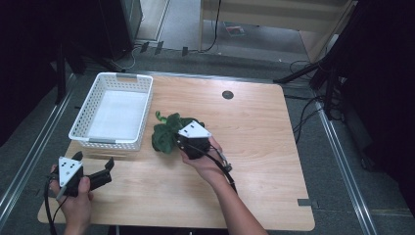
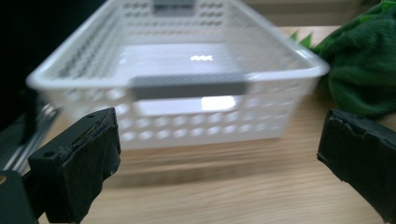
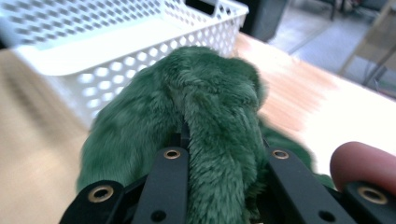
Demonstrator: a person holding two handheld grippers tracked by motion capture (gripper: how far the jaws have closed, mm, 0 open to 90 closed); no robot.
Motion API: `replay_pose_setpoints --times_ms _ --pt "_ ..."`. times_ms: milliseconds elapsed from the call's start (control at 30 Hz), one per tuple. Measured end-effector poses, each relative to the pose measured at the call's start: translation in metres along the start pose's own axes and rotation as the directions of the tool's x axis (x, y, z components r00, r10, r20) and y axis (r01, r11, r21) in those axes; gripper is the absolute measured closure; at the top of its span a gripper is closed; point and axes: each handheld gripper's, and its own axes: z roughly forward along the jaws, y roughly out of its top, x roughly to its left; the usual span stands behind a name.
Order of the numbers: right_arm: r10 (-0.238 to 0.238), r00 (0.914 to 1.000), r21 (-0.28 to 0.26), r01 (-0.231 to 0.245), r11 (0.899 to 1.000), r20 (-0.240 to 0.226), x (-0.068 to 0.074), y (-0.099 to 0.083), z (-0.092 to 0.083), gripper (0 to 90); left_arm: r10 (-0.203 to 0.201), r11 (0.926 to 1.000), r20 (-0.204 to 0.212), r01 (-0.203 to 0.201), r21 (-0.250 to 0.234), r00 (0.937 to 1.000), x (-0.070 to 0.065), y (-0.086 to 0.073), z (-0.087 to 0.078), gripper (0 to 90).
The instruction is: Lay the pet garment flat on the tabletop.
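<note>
Grasp step: right tool (image 3: 224, 186) clamped on green furry plush toy (image 3: 205, 116); left tool (image 2: 219, 158) wide open, holding nothing. Next: lift into white perforated plastic basket (image 1: 142, 90).

white basket (image 1: 115, 110): empty, table's left rear; table (image 1: 254, 147): wooden; dark round grommet (image 1: 227, 94): rear edge

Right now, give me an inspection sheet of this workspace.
Surface: wooden table, round grommet hole near the far edge.
Job's things: green plush toy beside the white basket; basket holds nothing.
Clutter: nothing seen.
Grippers: right gripper clamped on the plush; left gripper open, facing the basket.
Cables: one cable trails from each gripper; more lie on the floor.
Surroundings: dark stands, grey floor, wooden furniture beyond the table.
</note>
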Motion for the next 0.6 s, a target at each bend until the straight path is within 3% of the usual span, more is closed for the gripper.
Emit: replay_pose_setpoints --times_ms 33,67,100,133,167,200,233,300,367,433,467,500,533,567,600 --pt "0.004 0.9999 -0.006 -0.004 1.0 -0.017 -0.003 0.0 -0.013 78.4 0.009 1.0 0.057 -0.009 -0.002 0.9983 -0.015 0.008 -0.002 0.0" --pt "0.004 0.9999 -0.006 -0.004 1.0 -0.017 -0.003 0.0 -0.013 78.4 0.009 1.0 0.057 -0.009 -0.002 0.9983 -0.015 0.008 -0.002 0.0" --pt "0.008 0.9996 -0.014 -0.008 1.0 -0.028 -0.006 -0.002 -0.025 78.4 0.011 0.9999 0.091 -0.01 -0.01 0.9958 -0.024 0.012 -0.004 0.0" --pt "0.04 0.9983 -0.025 -0.041 0.999 -0.043 -0.012 -0.005 -0.049 78.3 0.026 0.9994 0.172 -0.022 -0.026 0.9847 -0.043 0.021 -0.007 0.0" --pt "0.04 0.9983 -0.025 -0.041 0.999 -0.043 -0.012 -0.005 -0.049 78.3 0.026 0.9994 0.172 -0.022 -0.026 0.9847 -0.043 0.021 -0.007 0.0" --pt "0.062 0.9962 -0.032 -0.064 0.997 -0.062 -0.014 -0.005 -0.06 78.2 0.044 0.9989 0.229 -0.038 -0.029 0.9723 -0.055 0.025 -0.007 0.0" --pt "0.073 0.9951 -0.042 -0.076 0.996 -0.066 -0.015 -0.006 -0.072 78.2 0.063 0.998 0.292 -0.058 -0.027 0.9542 -0.069 0.03 -0.008 0.0" --pt "0.1 0.992 -0.071 -0.105 0.992 -0.077 -0.015 -0.004 -0.094 77.6 0.126 0.9919 0.414 -0.122 -0.036 0.9017 -0.098 0.036 -0.007 0.2" --pt "0.135 0.9869 -0.111 -0.144 0.983 -0.089 -0.014 -0.002 -0.113 77.4 0.181 0.9829 0.49 -0.174 -0.061 0.8524 -0.129 0.041 -0.006 0.2" --pt "0.152 0.9827 -0.119 -0.165 0.979 -0.106 -0.011 0.002 -0.128 76.4 0.218 0.975 0.517 -0.207 -0.08 0.8279 -0.154 0.045 -0.001 0.2" --pt "0.135 0.9857 -0.119 -0.147 0.982 -0.1 -0.009 0.003 -0.134 76.0 0.234 0.9706 0.541 -0.226 -0.083 0.8078 -0.163 0.047 0.004 0.2" --pt "0.131 0.9858 -0.127 -0.144 0.981 -0.105 -0.007 0.005 -0.145 75.4 0.249 0.9665 0.542 -0.241 -0.087 0.8024 -0.173 0.051 0.012 6.6" --pt "0.131 0.9858 -0.127 -0.144 0.981 -0.105 -0.007 0.005 -0.145 75.4 0.249 0.9665 0.542 -0.241 -0.087 0.8024 -0.173 0.051 0.012 19.4" --pt "0.135 0.9839 -0.124 -0.149 0.981 -0.117 -0.007 0.005 -0.149 75.2 0.255 0.9655 0.562 -0.238 -0.105 0.7864 -0.174 0.052 0.015 19.4" --pt "0.145 0.9813 -0.115 -0.16 0.98 -0.126 -0.007 0.005 -0.153 74.9 0.263 0.9639 0.592 -0.233 -0.128 0.7616 -0.172 0.054 0.015 29.8"
